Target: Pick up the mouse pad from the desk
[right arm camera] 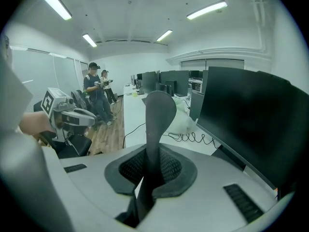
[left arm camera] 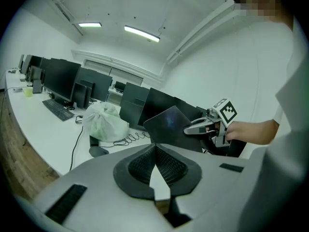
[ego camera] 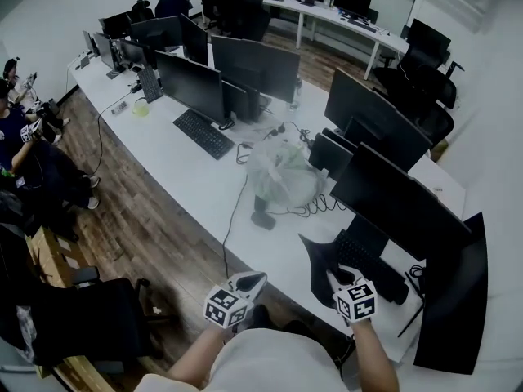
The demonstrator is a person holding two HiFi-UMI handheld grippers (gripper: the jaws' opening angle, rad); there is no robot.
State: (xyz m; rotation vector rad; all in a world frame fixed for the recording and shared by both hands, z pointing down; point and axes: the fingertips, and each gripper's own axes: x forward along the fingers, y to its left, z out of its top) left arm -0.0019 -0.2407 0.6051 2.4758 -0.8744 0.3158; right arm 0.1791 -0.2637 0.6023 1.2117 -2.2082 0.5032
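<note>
The long white desk [ego camera: 204, 178] curves away across the room, lined with dark monitors [ego camera: 400, 198], and a crumpled plastic bag [ego camera: 282, 174] sits among loose cables near the middle. At the near end the mouse pad [ego camera: 317, 261] is already off the desk, hanging in the air in front of the nearest screen. It looks thin, light and floppy, with a slight curl at its free end, and it is probably rubbery enough not to slip. A deep bite on one edge looks the sensible hold, since a shallow pinch would let it droop or flap. The right gripper [ego camera: 339, 278] has just such a hold: its jaws are clamped on the pad's edge, and the sheet stands edge-on between them. That forearm reaches out from the body, with the tool tilted forward and somewhat down. The left gripper [ego camera: 255, 282] is carried beside it by the desk's edge, its jaws pressed together on nothing.
</note>
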